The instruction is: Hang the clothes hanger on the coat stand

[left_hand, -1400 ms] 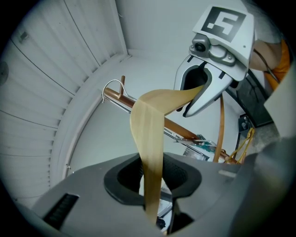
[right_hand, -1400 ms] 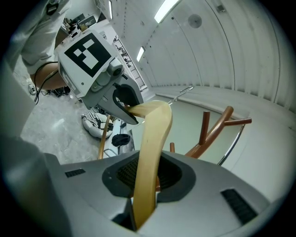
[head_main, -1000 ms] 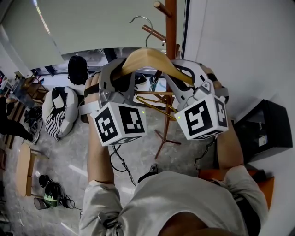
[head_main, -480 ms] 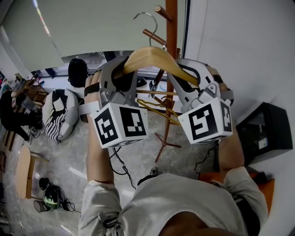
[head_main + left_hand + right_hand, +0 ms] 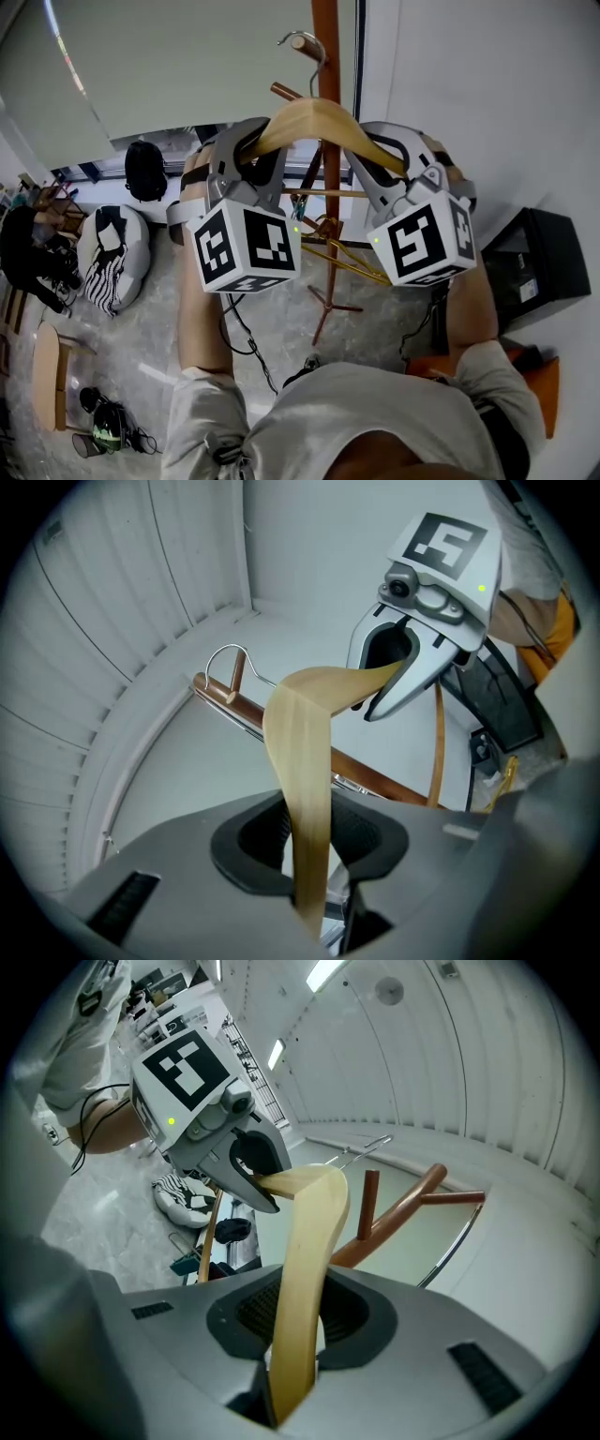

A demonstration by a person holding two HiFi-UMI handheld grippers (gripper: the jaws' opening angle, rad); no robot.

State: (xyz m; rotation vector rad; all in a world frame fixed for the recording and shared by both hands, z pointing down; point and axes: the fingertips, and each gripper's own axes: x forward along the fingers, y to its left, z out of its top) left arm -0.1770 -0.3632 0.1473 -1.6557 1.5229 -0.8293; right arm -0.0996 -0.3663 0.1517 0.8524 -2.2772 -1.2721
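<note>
A light wooden clothes hanger (image 5: pixel 319 120) is held level between both grippers in front of the brown coat stand (image 5: pixel 326 103). My left gripper (image 5: pixel 246 155) is shut on its left arm, and my right gripper (image 5: pixel 380 164) on its right arm. The metal hook (image 5: pixel 309 49) curls around the tip of an upper peg (image 5: pixel 298 42); whether it rests on the peg I cannot tell. In the left gripper view the hanger arm (image 5: pixel 305 752) runs out of my jaws (image 5: pixel 309 832) toward the hook (image 5: pixel 230 663). The right gripper view shows the other arm (image 5: pixel 309 1260) in its jaws (image 5: pixel 295 1321).
Lower on the stand hang another wooden hanger (image 5: pixel 323 194) and yellow wire hangers (image 5: pixel 354 264). A white wall and a black box (image 5: pixel 534 267) are on the right. A striped beanbag (image 5: pixel 111 253), a black backpack (image 5: pixel 142 169) and a person (image 5: pixel 28 258) are on the left.
Both grippers have carried the hanger up and toward the stand. The hook, earlier left of the pegs, is now at the upper peg's tip.
</note>
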